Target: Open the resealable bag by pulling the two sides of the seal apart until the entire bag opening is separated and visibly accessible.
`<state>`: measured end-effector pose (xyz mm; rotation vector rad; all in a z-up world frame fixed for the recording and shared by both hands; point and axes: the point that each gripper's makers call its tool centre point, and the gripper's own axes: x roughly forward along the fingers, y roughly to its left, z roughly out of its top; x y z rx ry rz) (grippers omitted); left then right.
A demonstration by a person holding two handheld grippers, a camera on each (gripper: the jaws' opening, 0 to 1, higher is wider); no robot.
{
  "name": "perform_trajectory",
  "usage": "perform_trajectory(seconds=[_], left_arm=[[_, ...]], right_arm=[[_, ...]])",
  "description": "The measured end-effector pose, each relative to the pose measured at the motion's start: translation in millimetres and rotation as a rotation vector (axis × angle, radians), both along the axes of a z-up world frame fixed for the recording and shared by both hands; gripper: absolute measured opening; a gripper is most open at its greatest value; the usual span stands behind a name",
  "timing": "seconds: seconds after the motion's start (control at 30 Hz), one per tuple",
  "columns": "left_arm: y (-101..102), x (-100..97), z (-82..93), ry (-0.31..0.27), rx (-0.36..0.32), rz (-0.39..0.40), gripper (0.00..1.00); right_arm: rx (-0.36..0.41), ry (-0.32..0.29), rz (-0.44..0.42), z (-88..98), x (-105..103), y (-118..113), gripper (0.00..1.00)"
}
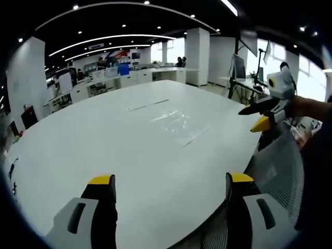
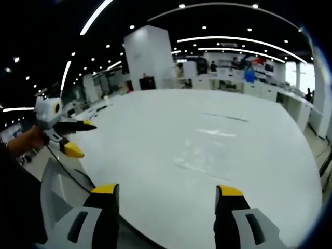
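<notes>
Left gripper view: bag (image 1: 176,124) beyond hand-held gripper (image 1: 171,182)

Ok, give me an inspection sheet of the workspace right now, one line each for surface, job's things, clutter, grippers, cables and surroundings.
Surface: large white table, bare apart from the bag.
Job's things: clear resealable bag lies flat mid-table, untouched; seal state too faint to tell.
Clutter: nothing seen on the table.
Grippers: left gripper open, off the near edge; right gripper open, also short of the bag.
Cables: one dark cable hangs below the left gripper.
Surroundings: open office with desks, monitors, a white pillar, ceiling light strips; a mesh chair back at the table edge.
</notes>
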<state>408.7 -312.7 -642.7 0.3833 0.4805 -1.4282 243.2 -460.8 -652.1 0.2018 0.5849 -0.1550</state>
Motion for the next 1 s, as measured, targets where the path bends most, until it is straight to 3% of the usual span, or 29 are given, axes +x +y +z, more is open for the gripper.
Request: perform_trajectory(seconds=[0.5,0.83,1.0], left_arm=[[-4,5.5,1.2,-0.021,0.010,-0.009,0.85],[-5,9.3,1.7,-0.022,0.010,-0.007,0.83],[-8,9.0,0.5,-0.030,0.020,-0.027,0.82]], right_arm=[[-0.042,0.021,0.059,-10.7,23,-12,0.58],[-0.092,0.046,0.142,-17.5,40,-20,0.54],[-0.123,0.077,0.182,-30.2,47,-25,0.52]])
